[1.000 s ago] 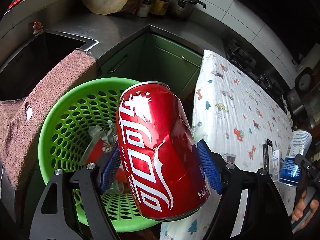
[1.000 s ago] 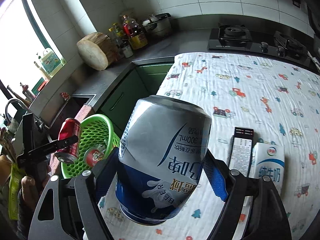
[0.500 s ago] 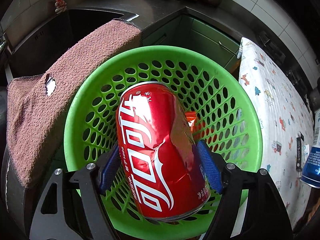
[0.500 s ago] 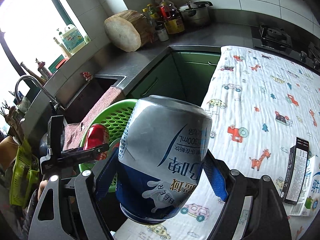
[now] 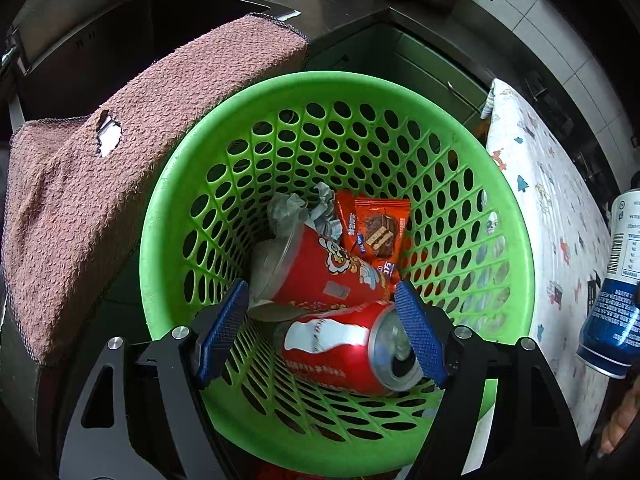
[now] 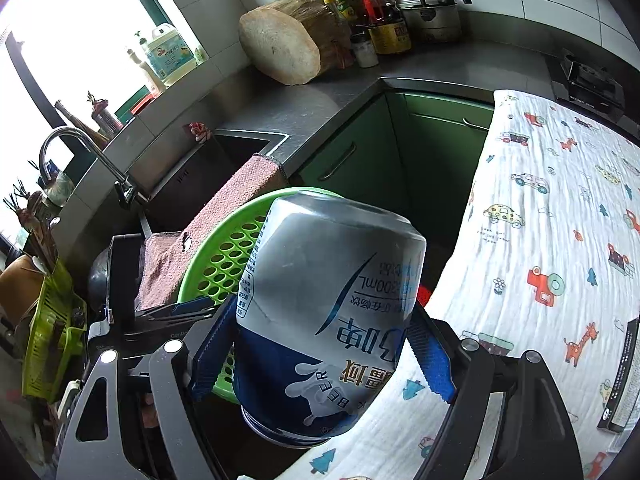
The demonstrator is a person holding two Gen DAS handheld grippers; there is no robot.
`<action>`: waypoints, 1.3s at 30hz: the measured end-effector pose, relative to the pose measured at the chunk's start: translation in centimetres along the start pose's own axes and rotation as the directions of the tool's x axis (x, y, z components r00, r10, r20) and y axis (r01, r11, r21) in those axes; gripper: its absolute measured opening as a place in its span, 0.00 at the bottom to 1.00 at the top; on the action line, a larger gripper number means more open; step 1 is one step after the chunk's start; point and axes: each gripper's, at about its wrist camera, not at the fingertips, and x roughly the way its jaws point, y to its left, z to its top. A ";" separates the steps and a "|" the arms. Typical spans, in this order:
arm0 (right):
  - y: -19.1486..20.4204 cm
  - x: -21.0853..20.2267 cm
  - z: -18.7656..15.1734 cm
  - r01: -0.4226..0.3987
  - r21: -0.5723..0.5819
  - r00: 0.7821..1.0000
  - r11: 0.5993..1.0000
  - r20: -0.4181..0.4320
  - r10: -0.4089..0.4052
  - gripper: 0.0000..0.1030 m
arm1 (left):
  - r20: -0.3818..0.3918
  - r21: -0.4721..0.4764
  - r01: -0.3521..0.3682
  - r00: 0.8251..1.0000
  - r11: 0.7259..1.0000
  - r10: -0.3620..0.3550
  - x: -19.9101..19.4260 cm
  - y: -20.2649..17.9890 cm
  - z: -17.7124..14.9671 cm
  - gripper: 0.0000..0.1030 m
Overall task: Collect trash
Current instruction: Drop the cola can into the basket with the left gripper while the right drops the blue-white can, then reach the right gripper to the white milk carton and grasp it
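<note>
Trash is partly gathered: the green basket (image 5: 348, 92) already holds the red cola can (image 5: 340, 352), which lies on its side near the bottom beside a red cup (image 5: 320, 272), an orange snack wrapper (image 5: 376, 228) and crumpled paper (image 5: 296, 210). The left tongs (image 5: 320, 328) hang over the basket mouth with the jaws spread wide and nothing between the blue pads; the cola can lies below them, apart from both. The right tongs (image 6: 320, 352) clamp the silver-and-blue beer can (image 6: 328, 312) upside down, close beside the basket rim at the edge of the cloth-covered tabletop (image 6: 560, 208); dropping it in looks like the next step.

At least 1 more piece seems left: a dark-edged carton (image 6: 624, 380) on the printed cloth, cut off by the frame at the right, so its full shape is unclear. The beer can blocks most of the basket in the right view, and the rest of the tabletop lies out of frame, so other leftover trash cannot be ruled out.
</note>
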 end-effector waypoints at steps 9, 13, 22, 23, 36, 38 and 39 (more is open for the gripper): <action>2.0 3.6 0.4 -0.006 -0.060 0.999 0.998 -0.045 0.003 0.75 | 0.062 -0.025 0.028 0.998 0.999 -0.026 -2.8 1.2 -0.4 0.76; 2.5 5.2 0.8 -0.015 -0.057 0.998 0.998 -0.063 0.011 0.75 | 0.087 -0.019 0.028 0.996 0.999 -0.026 -3.8 1.1 -0.5 0.76; 3.2 7.3 1.4 -0.036 -0.044 0.997 0.998 -0.072 0.033 0.84 | 0.133 0.000 0.027 0.991 1.000 -0.026 -5.9 0.9 -1.1 0.79; 3.2 7.1 1.4 -0.031 -0.046 0.997 0.998 -0.066 0.028 0.84 | 0.136 0.001 0.027 0.990 1.000 -0.027 -6.0 0.9 -1.2 0.79; 0.1 -0.5 -1.6 0.006 -0.048 1.000 0.999 0.021 -0.005 0.85 | 0.162 0.029 0.030 0.986 0.999 -0.034 -6.6 -0.9 -1.8 0.82; -1.0 -2.2 -2.5 0.033 -0.037 0.999 0.999 0.044 -0.032 0.86 | 0.162 0.036 0.039 0.986 0.999 -0.044 -6.6 -1.6 -2.0 0.82; -1.5 -3.1 -3.0 0.050 -0.032 0.997 0.998 0.054 -0.049 0.86 | 0.162 0.040 0.046 0.985 0.998 -0.052 -6.5 -2.0 -2.0 0.82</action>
